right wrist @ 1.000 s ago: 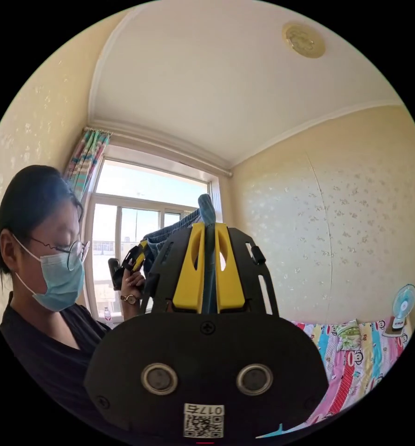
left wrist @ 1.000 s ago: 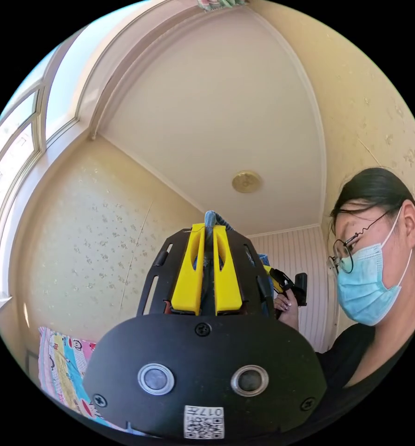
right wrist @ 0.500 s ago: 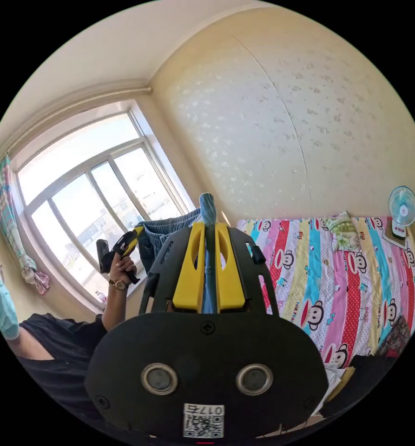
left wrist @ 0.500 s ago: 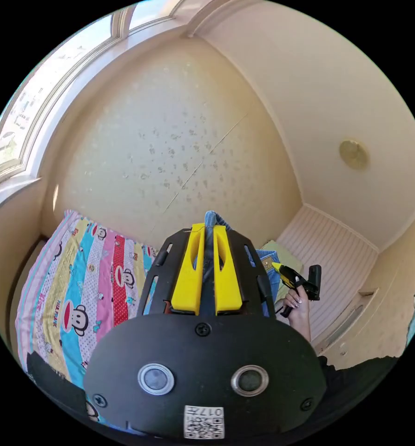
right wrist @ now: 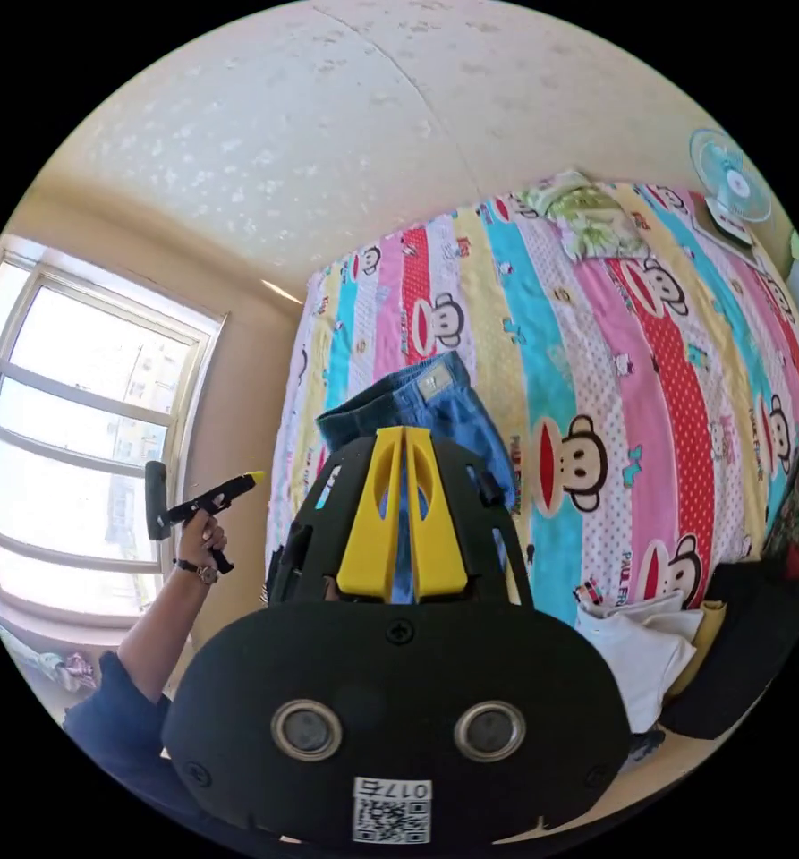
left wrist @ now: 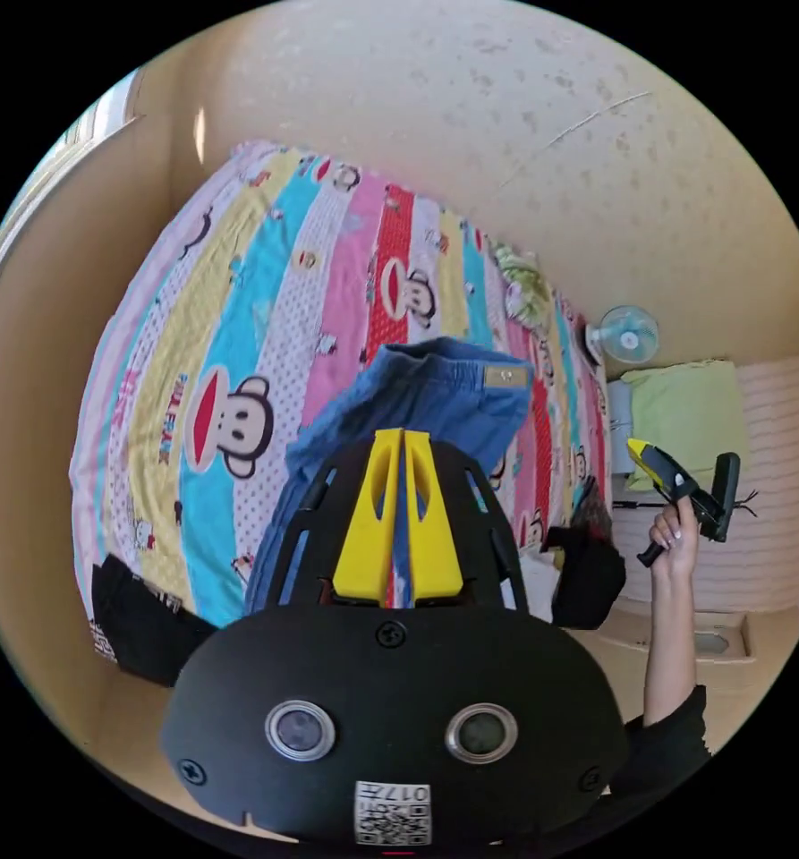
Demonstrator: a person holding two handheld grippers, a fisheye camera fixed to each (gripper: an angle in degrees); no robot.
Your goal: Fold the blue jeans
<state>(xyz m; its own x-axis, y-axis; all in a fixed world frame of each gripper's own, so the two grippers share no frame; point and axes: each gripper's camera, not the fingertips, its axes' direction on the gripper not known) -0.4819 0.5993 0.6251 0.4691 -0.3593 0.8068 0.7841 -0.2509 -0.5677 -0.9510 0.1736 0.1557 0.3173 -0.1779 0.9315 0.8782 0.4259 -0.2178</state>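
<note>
The blue jeans (left wrist: 426,394) lie bunched on the striped monkey-print bed sheet (left wrist: 238,313), waistband patch facing up. My left gripper (left wrist: 402,436) hovers over them with its yellow jaws together and no cloth sticking out; denim shows through the thin slit. In the right gripper view the jeans (right wrist: 426,407) rest on the sheet (right wrist: 596,358) just beyond my right gripper (right wrist: 403,432), also shut and free of cloth. Each gripper appears in the other view, held in a hand off to the side without fabric: the right gripper (left wrist: 636,445) and the left gripper (right wrist: 251,479).
A small fan (right wrist: 730,174) and a green patterned cloth (right wrist: 587,215) sit at the bed's far end. Dark clothes (right wrist: 748,644) and a white garment (right wrist: 641,644) lie near the front corner. Another black garment (left wrist: 140,617) lies at the sheet's edge. A window (right wrist: 68,429) is left.
Both cameras swung down from the ceiling and wall to the bed. The jeans, pinched in both grippers before, have left the jaws and now lie on the sheet.
</note>
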